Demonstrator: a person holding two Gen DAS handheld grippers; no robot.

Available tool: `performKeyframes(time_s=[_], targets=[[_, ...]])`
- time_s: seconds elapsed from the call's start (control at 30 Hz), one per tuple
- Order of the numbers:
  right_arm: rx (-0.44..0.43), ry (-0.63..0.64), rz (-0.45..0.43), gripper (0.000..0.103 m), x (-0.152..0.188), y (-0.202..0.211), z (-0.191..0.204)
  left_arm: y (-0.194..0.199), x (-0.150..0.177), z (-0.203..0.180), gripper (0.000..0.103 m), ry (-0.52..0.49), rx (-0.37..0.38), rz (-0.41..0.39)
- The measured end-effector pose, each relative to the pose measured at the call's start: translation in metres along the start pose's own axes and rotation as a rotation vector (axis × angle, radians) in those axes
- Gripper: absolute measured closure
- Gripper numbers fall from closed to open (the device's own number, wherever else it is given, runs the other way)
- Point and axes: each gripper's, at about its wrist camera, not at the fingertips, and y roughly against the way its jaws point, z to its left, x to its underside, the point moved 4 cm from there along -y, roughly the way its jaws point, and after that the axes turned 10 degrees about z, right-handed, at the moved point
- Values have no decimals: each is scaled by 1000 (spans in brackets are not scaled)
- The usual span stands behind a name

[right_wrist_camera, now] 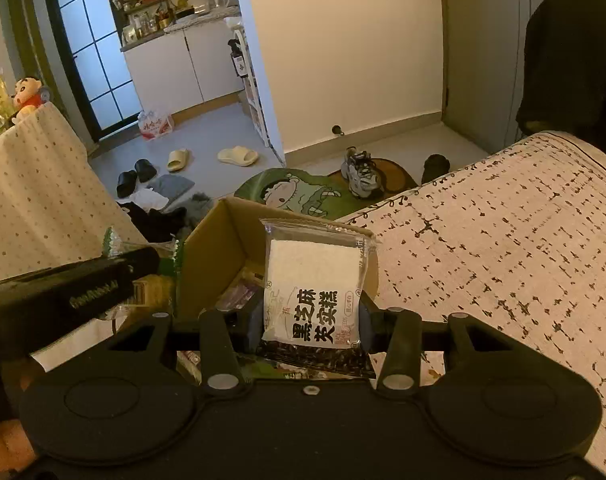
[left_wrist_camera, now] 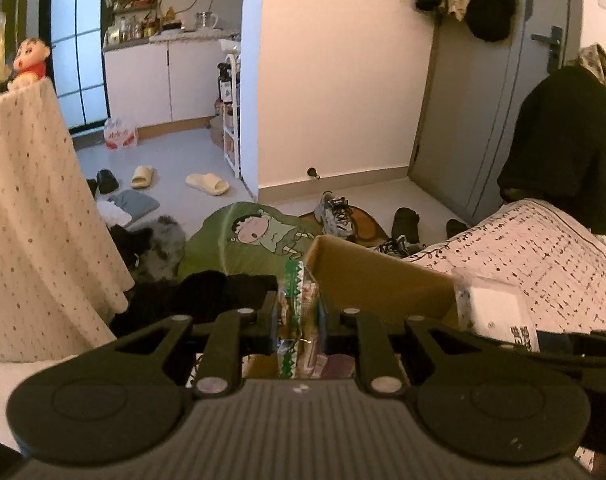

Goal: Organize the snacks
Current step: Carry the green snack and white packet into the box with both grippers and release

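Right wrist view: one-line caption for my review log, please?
Right tool grips a clear-wrapped white cake packet over an open cardboard box beside the patterned bedspread.

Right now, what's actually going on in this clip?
A person is sorting snacks with a handheld gripper in each hand. The left gripper is shut on a green-edged clear snack packet. The right gripper is shut on a white cake packet with black Chinese lettering. Both are held over or just beside an open cardboard box at the edge of a patterned bed cover; other snacks already lie inside.
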Motion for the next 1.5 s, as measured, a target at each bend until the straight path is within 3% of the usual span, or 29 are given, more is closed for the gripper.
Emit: performKeyframes(time_s=[0.43, 0.8, 0.9, 0.97, 1.2, 1.27, 1.5], targets=[[1, -60, -53, 48, -4, -8, -9, -19, -9, 15, 86, 90, 92, 46], [84, -89, -57, 31, -5, 9, -28, -19, -20, -18, 82, 63, 142, 54], [85, -130, -61, 27, -6, 11, -37, -12, -22, -23, 73, 53, 158, 42], [75, -160, -64, 25, -5, 13, -42, -7, -22, -22, 62, 47, 124, 29], [69, -172, -55, 21, -2, 27, -49, 6, -24, -17, 42, 27, 80, 22], [50, -176, -49, 20, -1, 31, -51, 10, -22, -18, 30, 13, 72, 30], [46, -145, -33, 14, 6, 51, -52, 27, -15, -16, 17, 10, 97, 61]])
